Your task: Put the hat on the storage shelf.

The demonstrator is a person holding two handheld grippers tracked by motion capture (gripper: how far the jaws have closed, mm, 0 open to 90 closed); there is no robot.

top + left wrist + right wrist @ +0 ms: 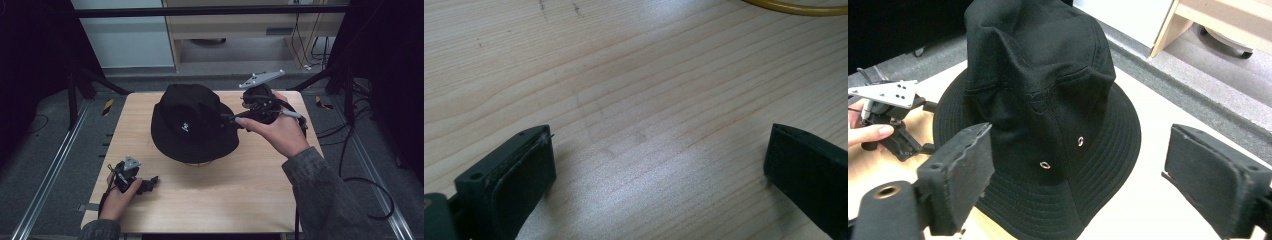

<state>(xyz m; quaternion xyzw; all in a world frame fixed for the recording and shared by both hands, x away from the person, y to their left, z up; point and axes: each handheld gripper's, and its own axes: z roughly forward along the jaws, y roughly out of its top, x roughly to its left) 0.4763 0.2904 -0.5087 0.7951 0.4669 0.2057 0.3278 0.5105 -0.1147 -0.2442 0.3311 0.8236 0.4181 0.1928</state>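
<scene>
A black bucket hat (192, 122) with a small white logo sits in the middle of the wooden table (225, 200). Its crown is creased, and two metal eyelets show on its side (1048, 100). My right gripper (227, 119) is held at the hat's right side, pointing at it. Its jaws stand wide apart (1080, 150) and their pads do not touch the fabric. My left gripper (152, 181) rests low near the table's front left corner, open over bare wood (659, 145). It is also seen beyond the hat, as the left gripper (893, 120) in a hand.
A yellow curved rim (794, 6) peeks out from under the hat's front brim. Black frame bars (210, 10) stand around the table. Cables (370, 185) lie on the floor at the right. A pale wooden cabinet (240, 25) stands behind the table.
</scene>
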